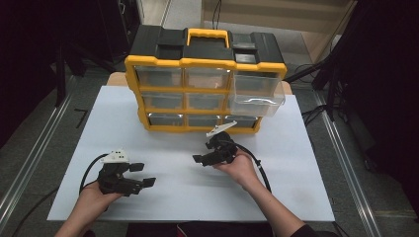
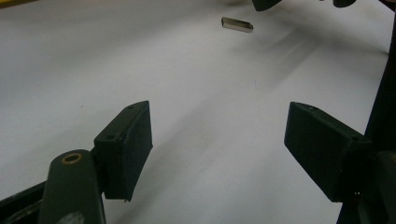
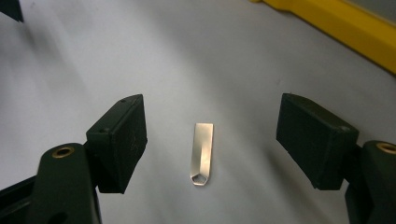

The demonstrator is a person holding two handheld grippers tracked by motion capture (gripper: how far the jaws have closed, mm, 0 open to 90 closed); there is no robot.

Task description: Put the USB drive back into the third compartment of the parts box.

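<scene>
1. A small flat metal tab (image 3: 202, 154), silver with a pointed end bearing a hole, lies flat on the white surface (image 1: 163, 113), in its middle part, nearer the front edge than the organiser is.
2. In the right gripper view the tab lies between the two black jaws, touching neither; its pointed end faces the camera.
3. The right gripper (image 3: 210, 140) has its jaws spread wide with clear gaps on either side of the tab, and it has hold of nothing. In the high view it sits in a hand, a little right of the surface's middle, in front of the organiser.
4. In the left gripper view the same tab (image 2: 237, 24) shows far off on the white surface, well apart from that gripper's jaws.
5. The left gripper (image 2: 217, 149) is also wide open and grips nothing; bare surface lies between its pads. In the high view it rests in a hand near the front left corner.
6. A yellow and black drawer organiser (image 1: 205, 64) stands at the far edge of the surface, with its upper right clear drawer (image 1: 257, 94) pulled out.
</scene>
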